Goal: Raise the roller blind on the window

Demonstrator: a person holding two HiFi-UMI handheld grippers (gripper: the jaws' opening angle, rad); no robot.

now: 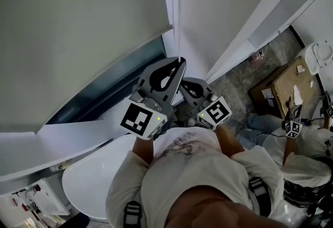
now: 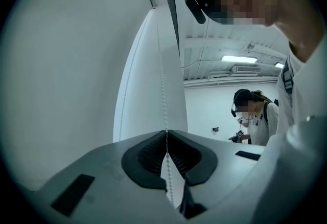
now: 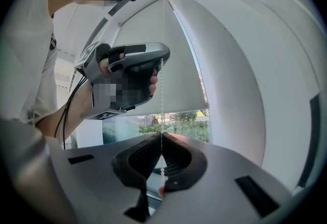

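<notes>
The pale roller blind (image 1: 78,29) hangs over most of the window, and a strip of glass (image 1: 109,89) shows under its bottom bar. A white bead chain (image 1: 178,8) drops along the window's right side. My left gripper (image 1: 179,61) is shut on this chain (image 2: 163,90), pinching it at its jaw tips (image 2: 166,132). Just below it, my right gripper (image 1: 185,85) is also shut on the chain (image 3: 162,95). In the right gripper view the left gripper (image 3: 127,74) sits higher on the chain, in front of the blind (image 3: 179,64).
The white window frame (image 1: 234,39) slants to the right and a white sill (image 1: 62,138) lies below the glass. A white rounded surface (image 1: 99,175) is by my body. A cardboard box (image 1: 283,86) and another person (image 1: 307,143) are on the floor side at right.
</notes>
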